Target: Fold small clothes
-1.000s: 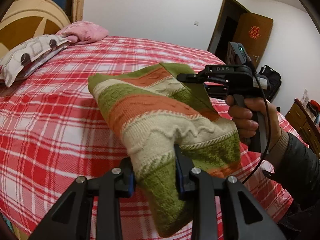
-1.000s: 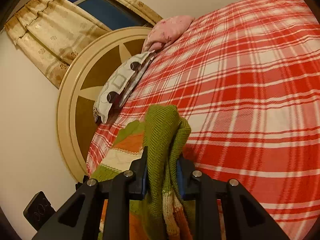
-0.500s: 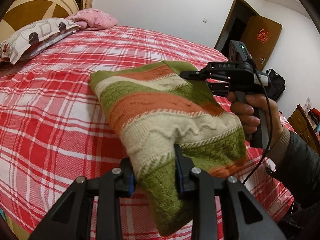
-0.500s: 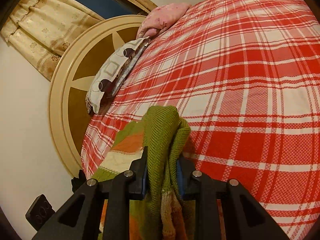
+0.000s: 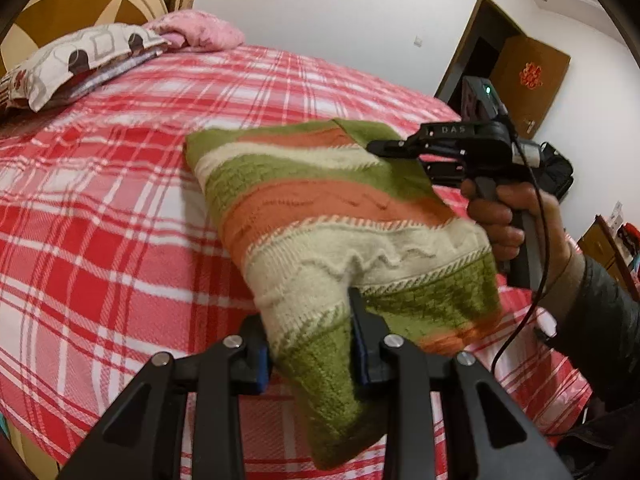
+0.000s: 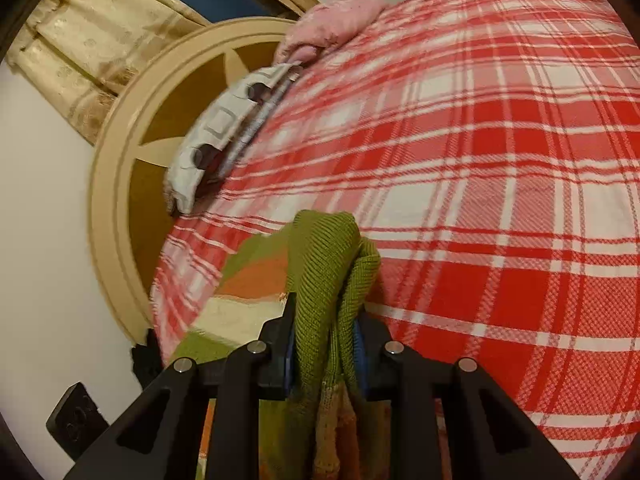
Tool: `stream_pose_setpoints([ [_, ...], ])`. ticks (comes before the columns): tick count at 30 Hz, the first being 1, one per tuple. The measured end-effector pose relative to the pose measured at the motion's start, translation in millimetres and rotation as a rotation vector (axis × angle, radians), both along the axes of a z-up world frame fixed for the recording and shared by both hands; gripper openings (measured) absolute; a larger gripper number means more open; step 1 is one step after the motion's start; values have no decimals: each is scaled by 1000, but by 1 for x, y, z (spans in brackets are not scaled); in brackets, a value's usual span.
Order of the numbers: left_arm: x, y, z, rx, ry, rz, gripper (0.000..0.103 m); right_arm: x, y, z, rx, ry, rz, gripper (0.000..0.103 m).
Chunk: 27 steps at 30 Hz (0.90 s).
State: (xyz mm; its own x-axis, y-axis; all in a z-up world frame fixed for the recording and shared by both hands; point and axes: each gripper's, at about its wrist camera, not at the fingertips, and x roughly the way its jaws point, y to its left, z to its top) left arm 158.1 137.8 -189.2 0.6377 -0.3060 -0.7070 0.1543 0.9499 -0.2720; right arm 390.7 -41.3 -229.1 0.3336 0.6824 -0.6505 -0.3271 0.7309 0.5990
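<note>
A knitted sweater (image 5: 320, 216), folded and striped in green, orange and cream, hangs just above the red plaid bed (image 5: 100, 200). My left gripper (image 5: 310, 344) pinches its near cream-and-green corner; the jaws are opening, with the knit still between the pads and touching them. My right gripper (image 6: 326, 336) is shut on a bunched green edge of the sweater (image 6: 324, 248). In the left wrist view the right gripper (image 5: 384, 147) holds the far right corner, with a person's hand (image 5: 508, 216) on its handle.
A patterned pillow (image 5: 80, 60) and a pink pillow (image 5: 200, 32) lie at the head of the bed by a round headboard (image 5: 80, 4). A dark doorway and brown door (image 5: 528, 76), a black bag (image 5: 556, 168) and a wooden cabinet (image 5: 600, 240) stand to the right.
Both grippers have sunk toward the bed with the sweater still stretched between them. The pillows and headboard sit higher in both views.
</note>
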Motion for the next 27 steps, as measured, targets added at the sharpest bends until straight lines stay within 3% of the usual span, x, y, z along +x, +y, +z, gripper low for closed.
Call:
stream_pose_setpoints([
  [5,-8,0,0,36,-16,25,66,-7,-15,4,-21,-13,-42,36],
  [9,-15,6,20,49,-84,45,71,-35,-26,28,-18,-53,-7,47],
  [11,-17,10,28,44,-116,71,90,-59,-35,36,32,-41,47,51],
  [13,-15,13,32,57,-137,96,97,-82,-37,35,30,-26,79,51],
  [16,0,14,28,85,-131,128,97,-111,-26,14,4,67,143,50],
  [18,17,15,19,115,-101,155,97,-125,-17,6,-12,77,163,29],
  [19,24,13,15,137,-84,167,97,-129,-15,6,-30,56,159,6],
  [22,33,7,10,157,-64,173,98,-136,-16,17,-81,-5,99,5],
  [24,40,-2,4,218,-40,179,103,-135,-17,20,-179,-16,73,5],
  [27,42,-16,-6,267,-41,171,103,-131,-15,6,-275,2,60,5],
])
